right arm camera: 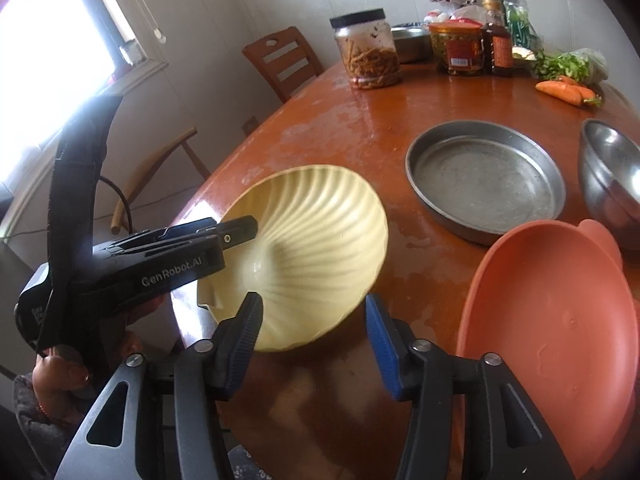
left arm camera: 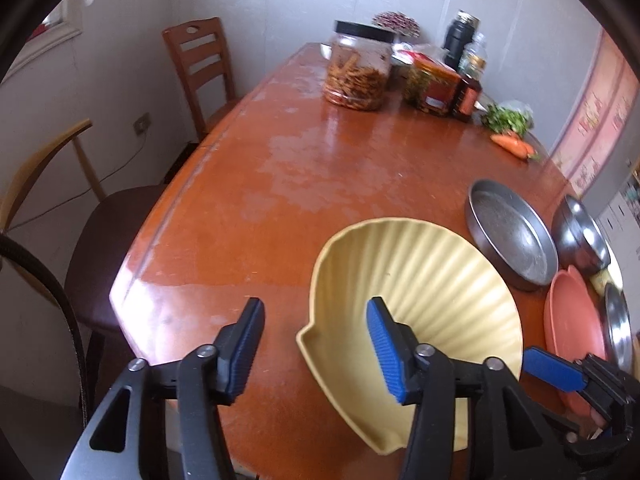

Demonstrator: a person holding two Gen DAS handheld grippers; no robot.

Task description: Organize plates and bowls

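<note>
Left tongs [left arm camera: 316,344] and right tongs [right arm camera: 314,340], both spread wide and empty, flank the yellow bowl [right arm camera: 316,248] on the table [left arm camera: 248,184], apparently poised to grasp it.

Toward twelve o'clock on the worn orange-brown wooden table [left arm camera: 248,184] stands a black-lidded clear plastic jar [left arm camera: 358,68] (brown sticks inside); orange carrots [right arm camera: 564,90] at two.

Ribbed pale-yellow shell-shaped bowl [right arm camera: 316,248] sits tilted at the near table edge, coral plastic plate [right arm camera: 552,320] right of it, round steel pan [right arm camera: 486,178] and steel bowl [right arm camera: 610,172] farther back.
</note>
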